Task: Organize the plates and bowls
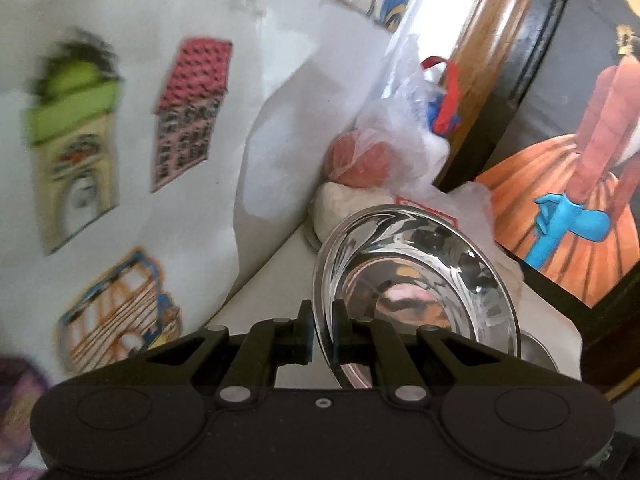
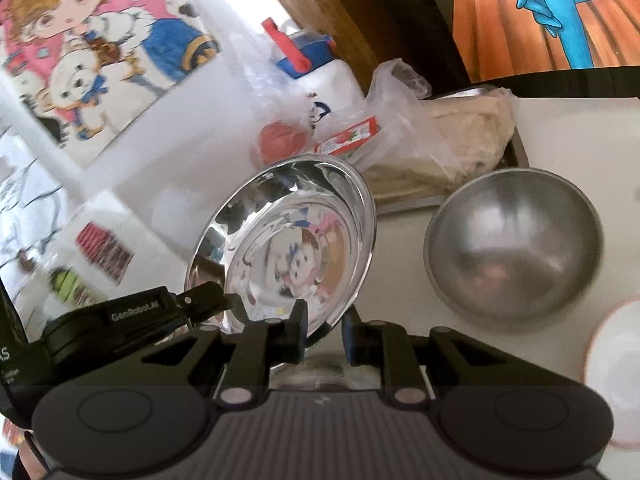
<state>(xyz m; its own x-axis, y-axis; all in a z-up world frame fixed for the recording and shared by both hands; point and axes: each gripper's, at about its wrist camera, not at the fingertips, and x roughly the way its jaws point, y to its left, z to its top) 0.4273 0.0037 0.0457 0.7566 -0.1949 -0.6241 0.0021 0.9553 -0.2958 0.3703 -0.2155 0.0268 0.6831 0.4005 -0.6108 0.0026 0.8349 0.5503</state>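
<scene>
Left wrist view: left claw (image 1: 322,330) pinches the near rim of a shiny round steel plate (image 1: 416,292), one finger on each face of the rim. Plate is tilted up on edge above the white surface (image 1: 280,276), just in front of a clear plastic bag with reddish contents (image 1: 380,152).

Right wrist view: same steel plate (image 2: 288,248), tilted. The left claw (image 2: 224,304) grips its lower left rim. Right claw (image 2: 324,334) is slightly spread, lower rim of the plate between its fingers, contact unclear. Matte grey steel bowl (image 2: 516,240) sits on the surface right of the plate; a white bowl (image 2: 616,368) at the right edge.
</scene>
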